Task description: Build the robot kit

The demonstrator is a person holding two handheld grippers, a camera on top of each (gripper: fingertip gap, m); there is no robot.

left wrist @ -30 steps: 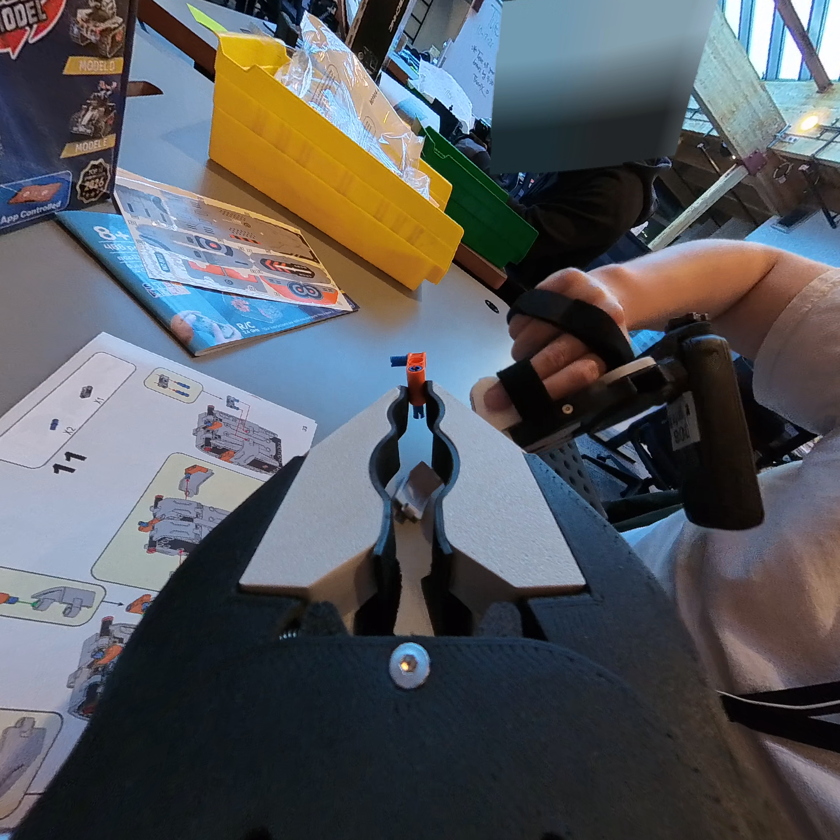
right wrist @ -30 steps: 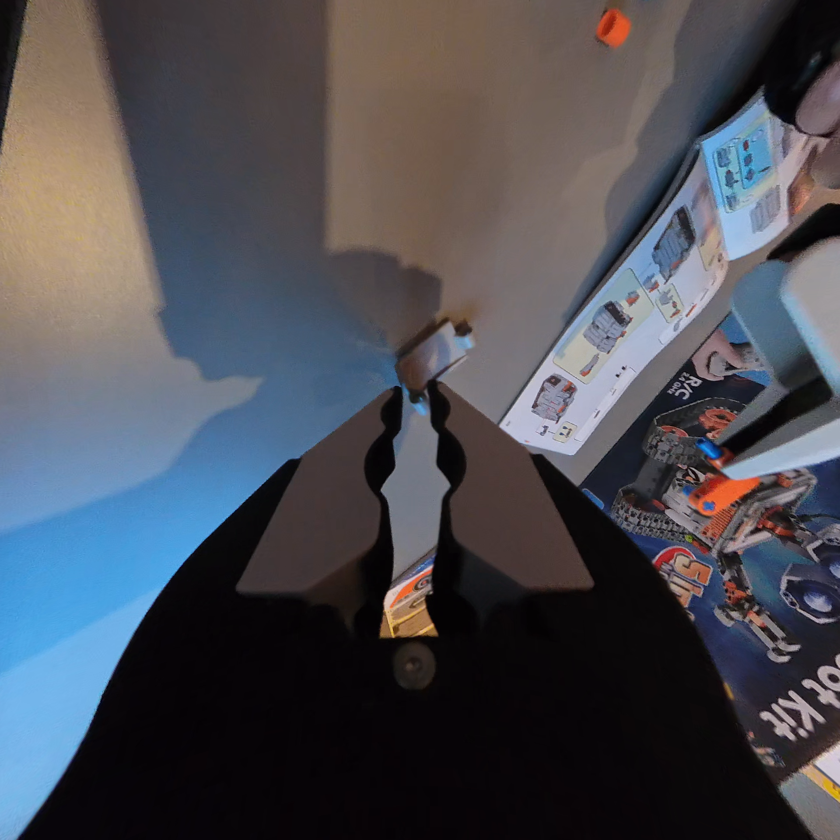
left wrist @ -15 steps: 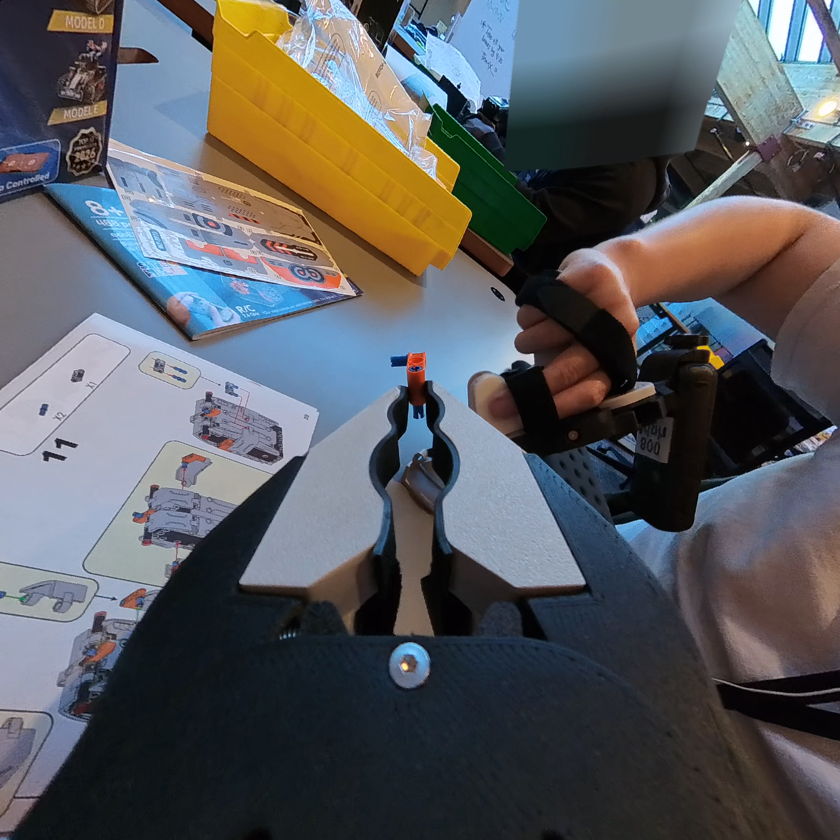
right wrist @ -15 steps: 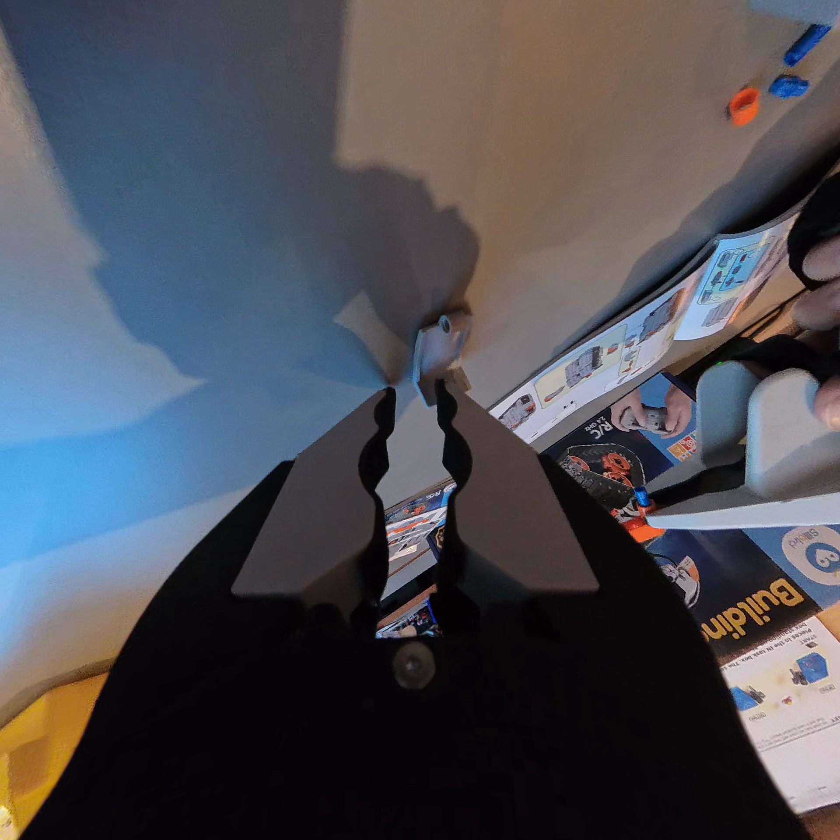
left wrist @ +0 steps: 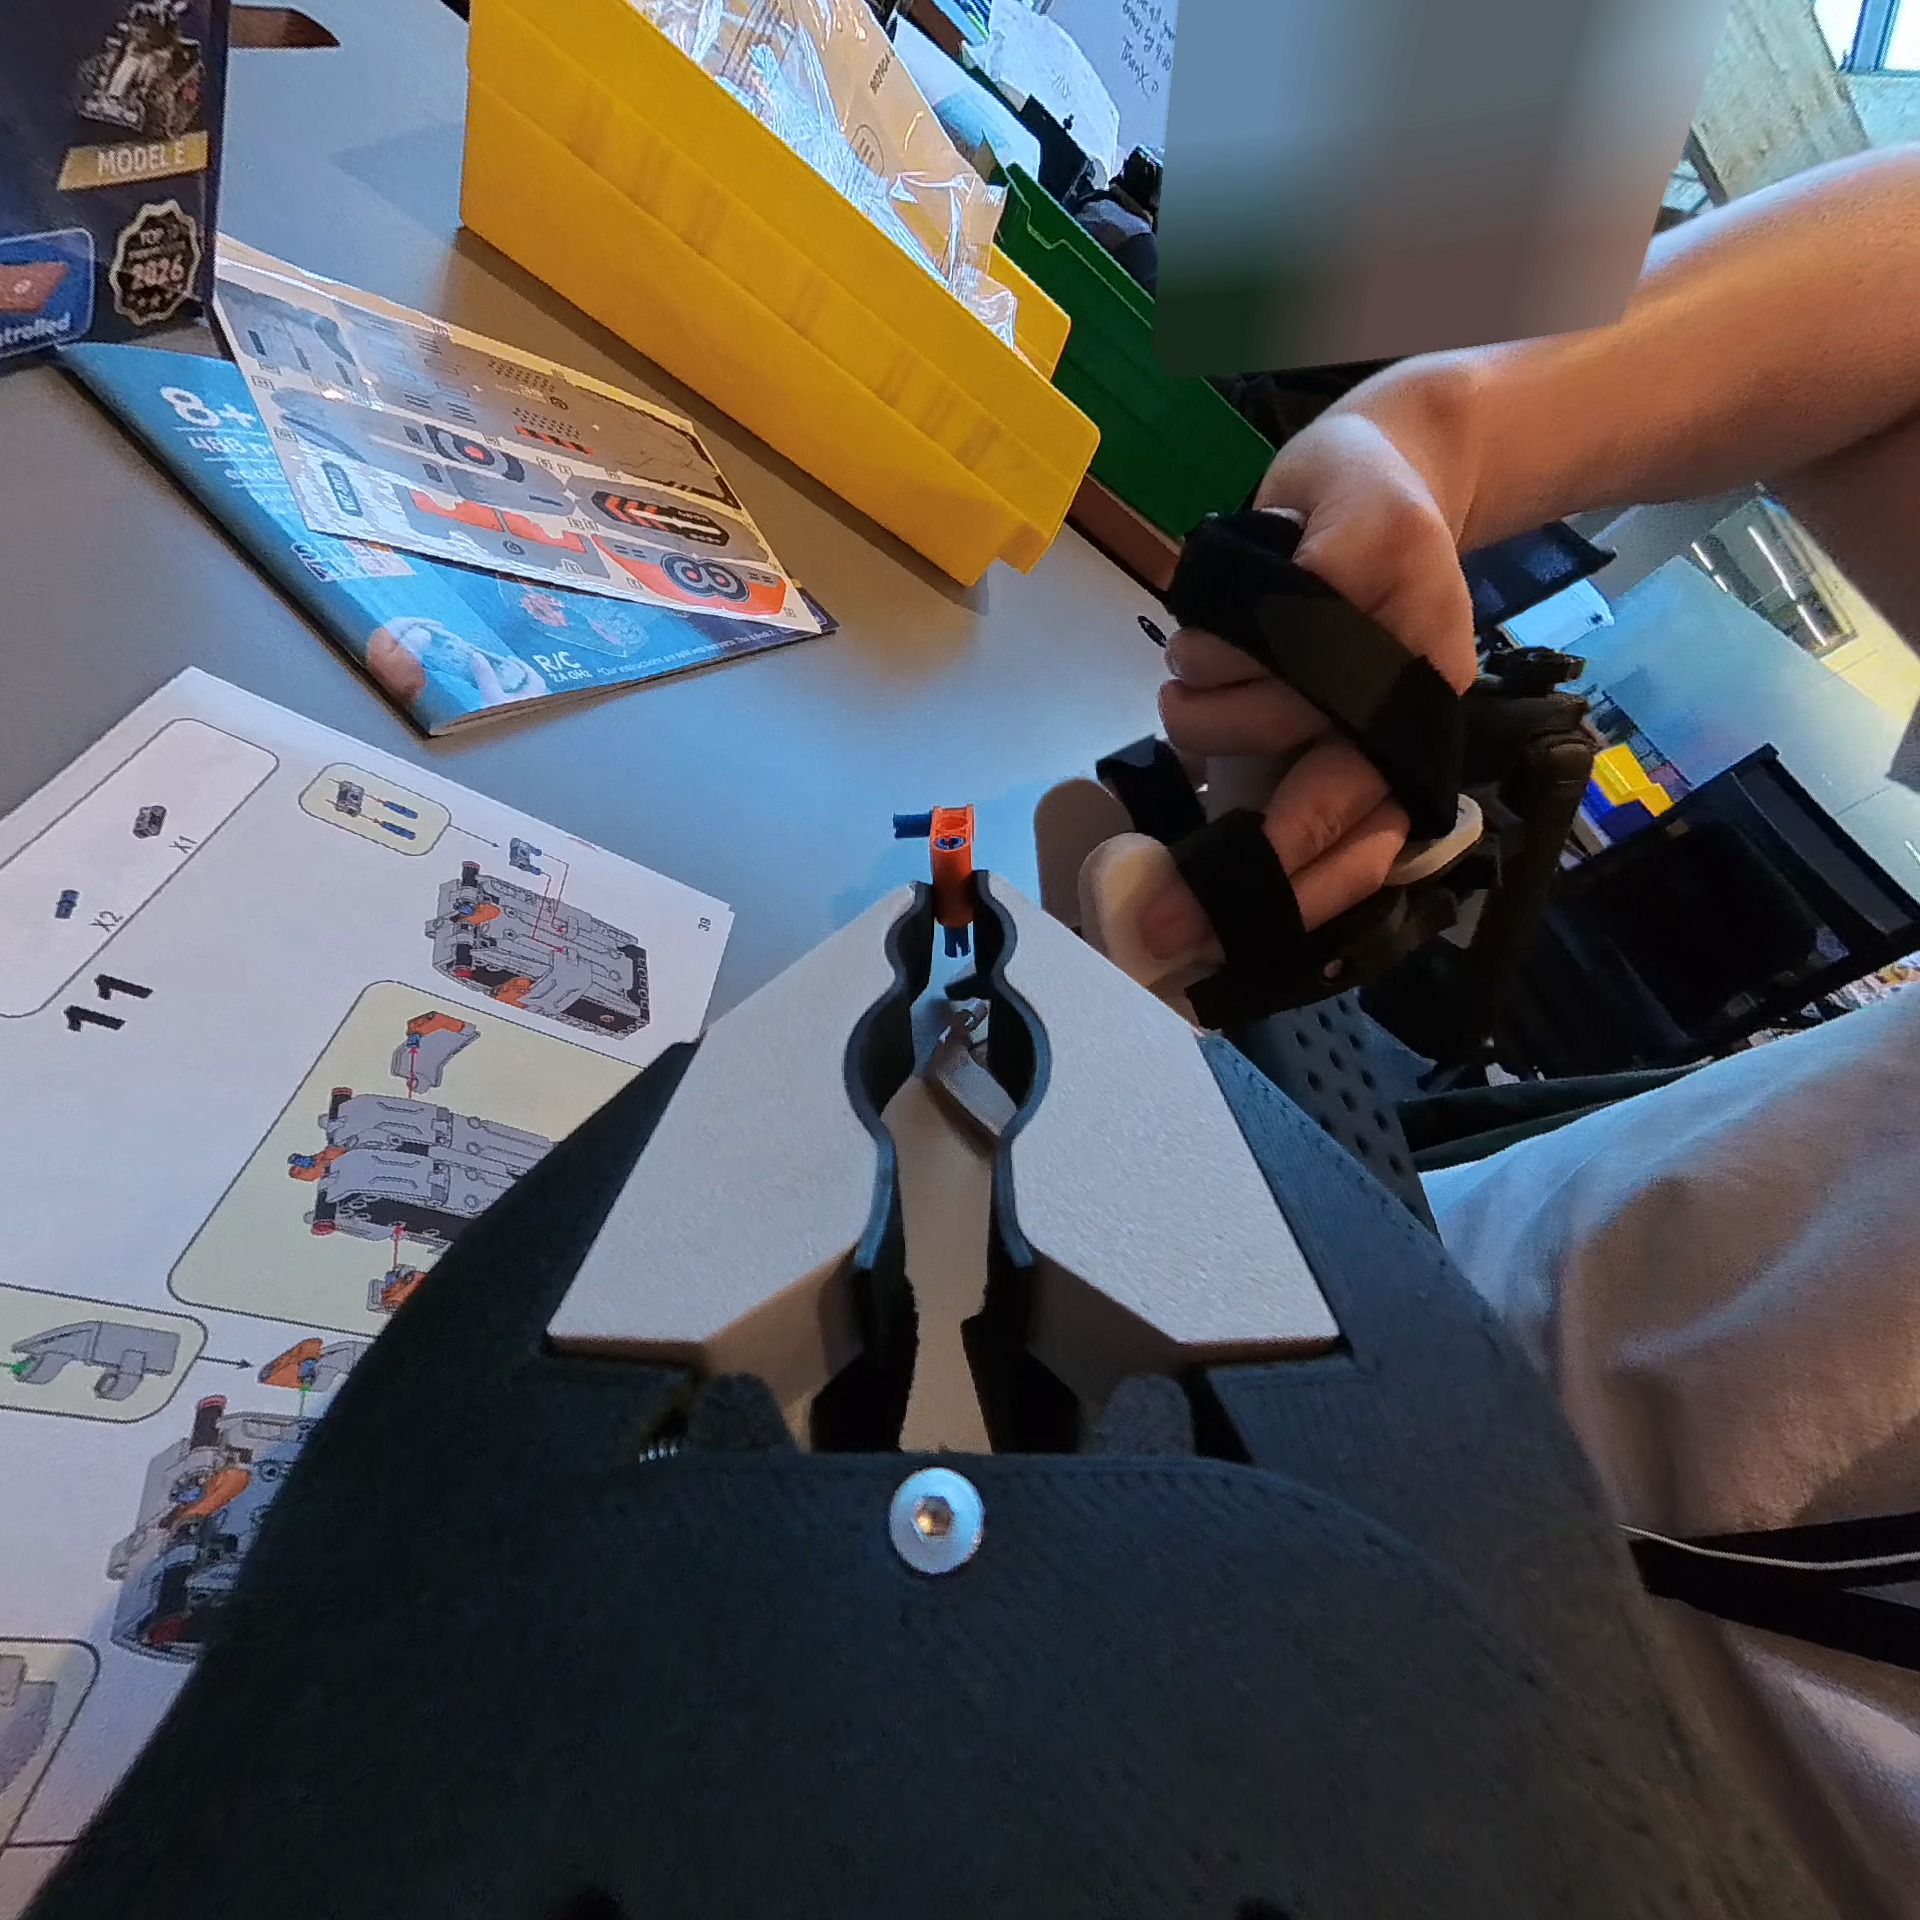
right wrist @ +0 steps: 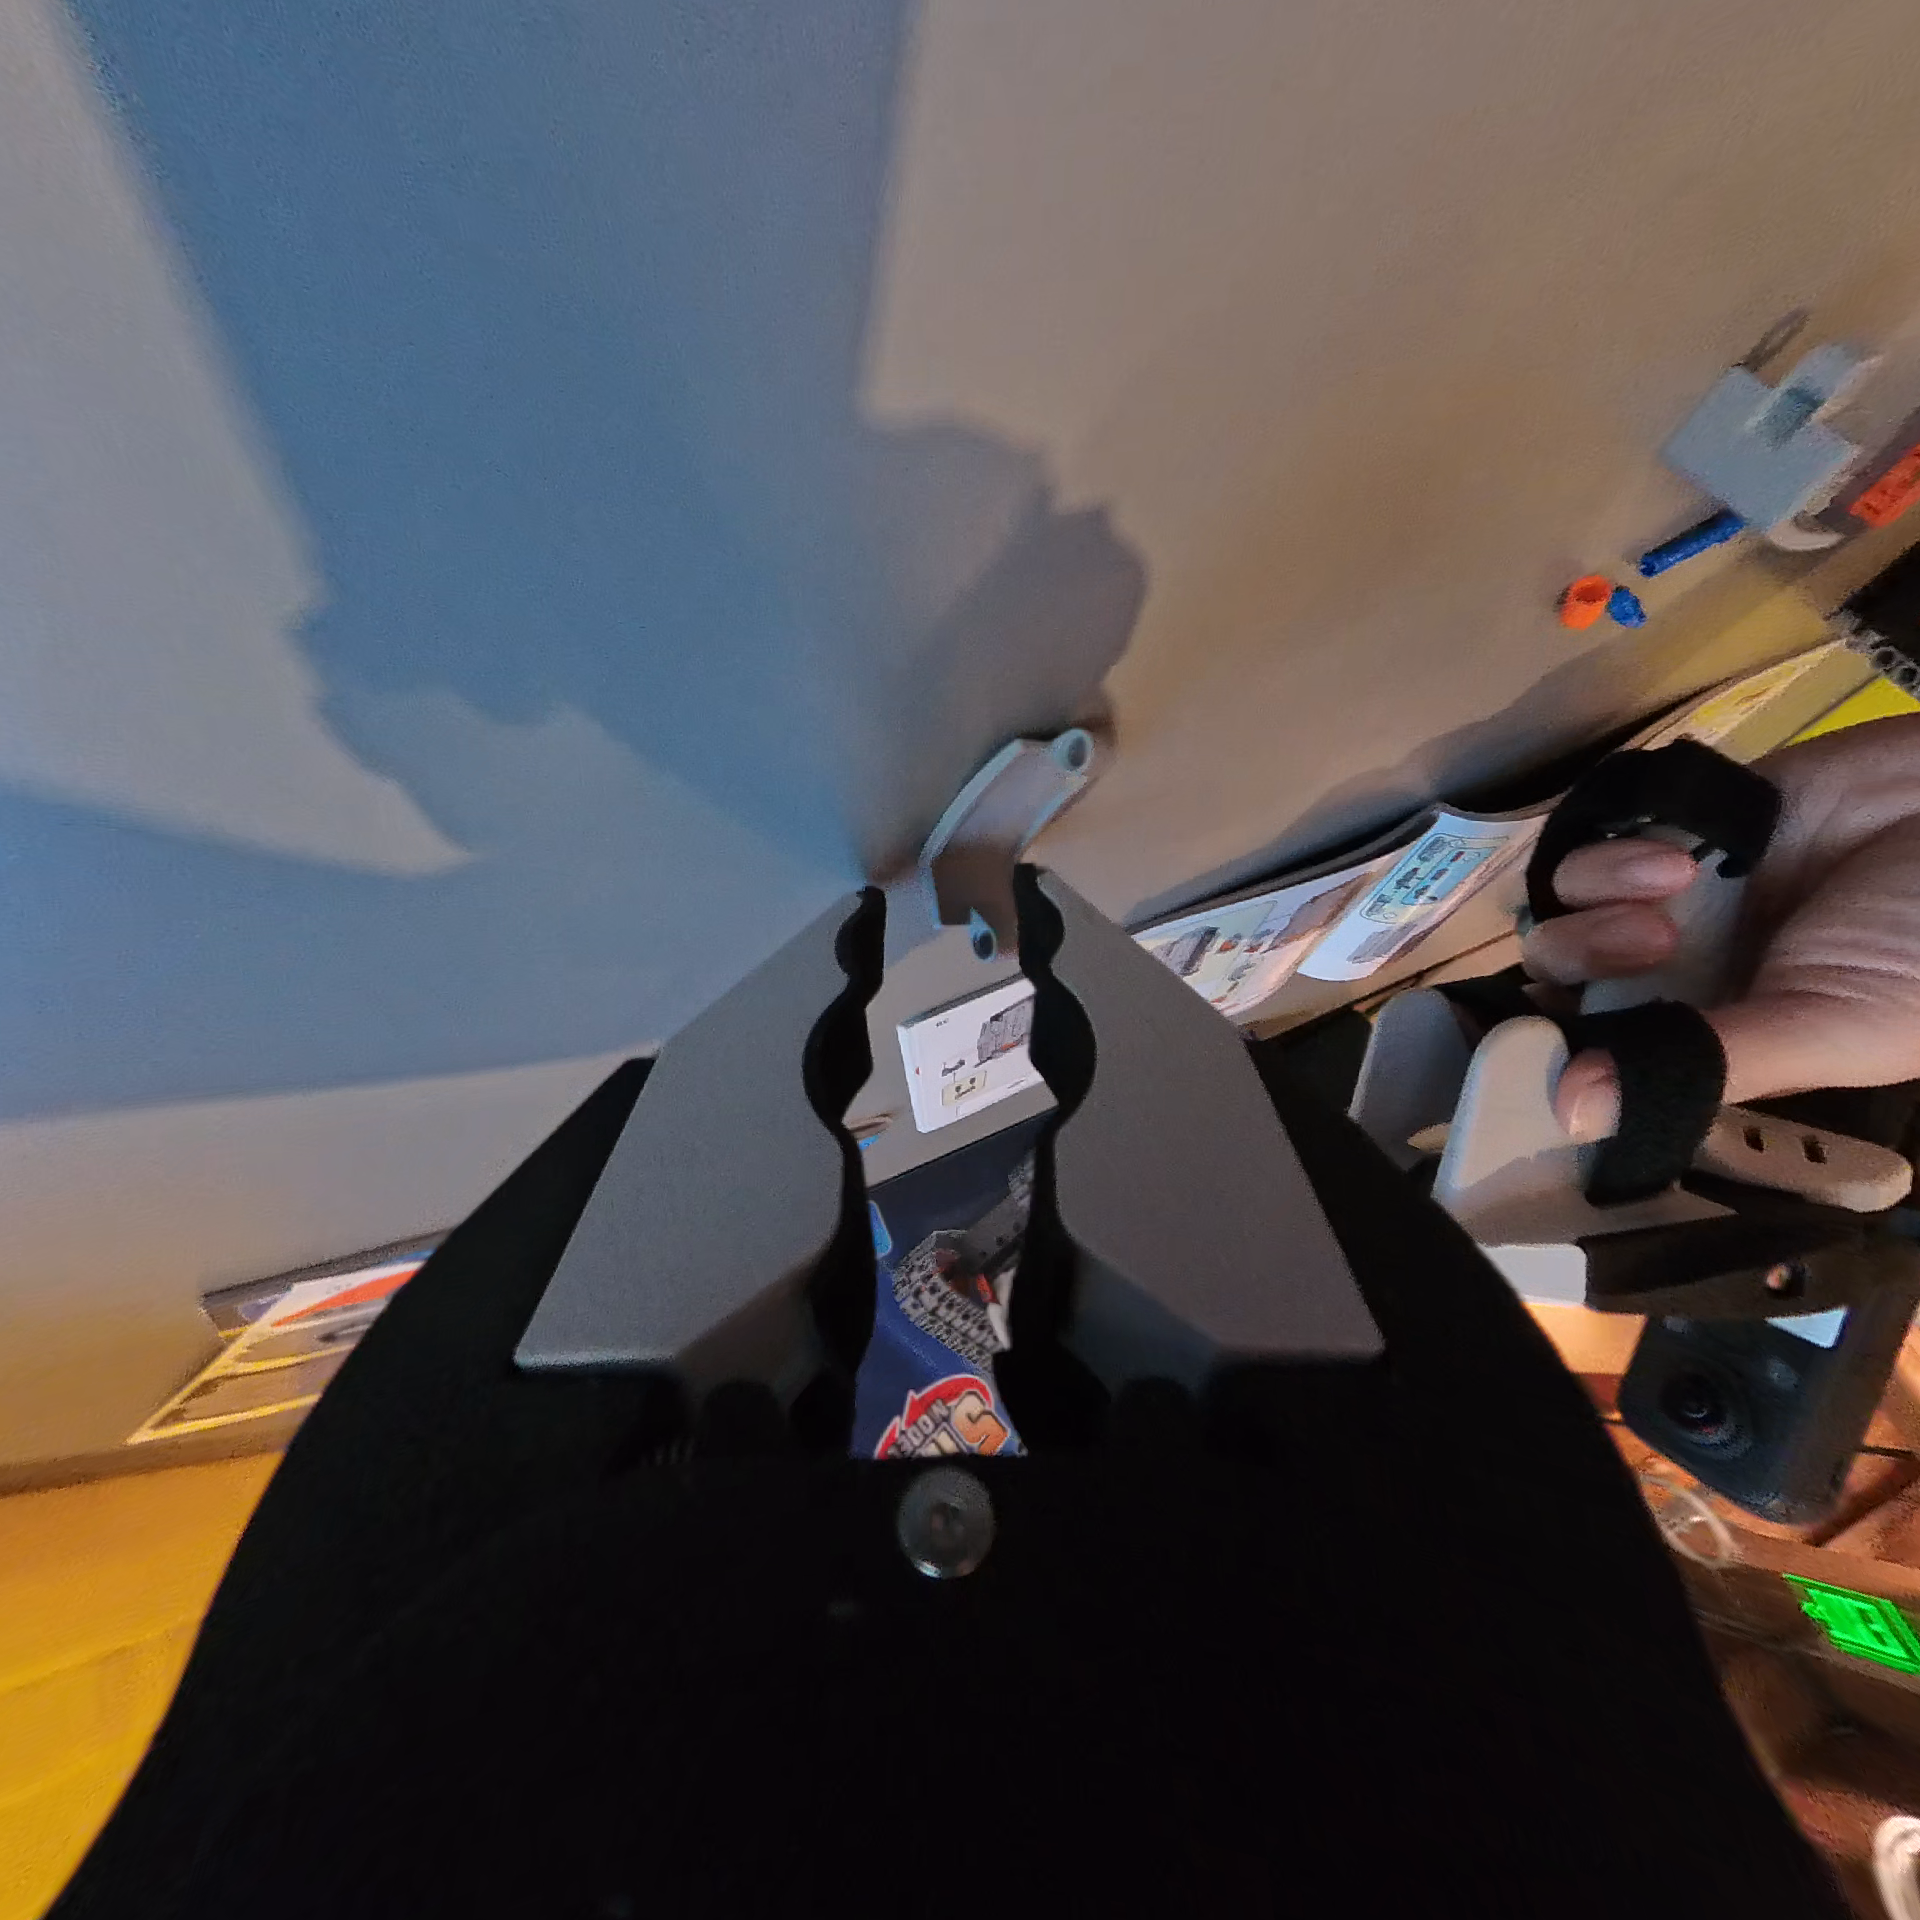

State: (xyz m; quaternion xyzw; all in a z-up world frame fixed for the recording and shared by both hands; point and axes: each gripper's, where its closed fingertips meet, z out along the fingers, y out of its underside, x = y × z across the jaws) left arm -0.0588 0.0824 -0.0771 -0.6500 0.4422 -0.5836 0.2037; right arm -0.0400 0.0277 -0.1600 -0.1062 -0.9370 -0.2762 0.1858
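Clearly, a small orange connector (left wrist: 951,852) with a blue pin through it is pinched at the very tips of the left gripper (left wrist: 948,914), whose jaws are pressed onto it. It is held upright above the grey table (left wrist: 790,748), beside an open instruction sheet (left wrist: 312,997). A yellow bin (left wrist: 769,281) and a booklet (left wrist: 436,582) are seen farther back. The piece is judged light, stiff and smooth, liable to twist or pop out of such a shallow grip; a hold lower on its orange body would seem safer.

A flat grey plastic piece (right wrist: 997,821) is seen at the tips of the right gripper (right wrist: 948,904), whose jaws are spread a little apart. Whether it is touched by them cannot be told. It is judged thin, rigid and light, best taken by its flat faces. The right gripper is pointed steeply at the table, and the right hand (left wrist: 1340,675) is wrapped round its handle. Loose orange and blue bits (right wrist: 1600,603) are seen well apart.
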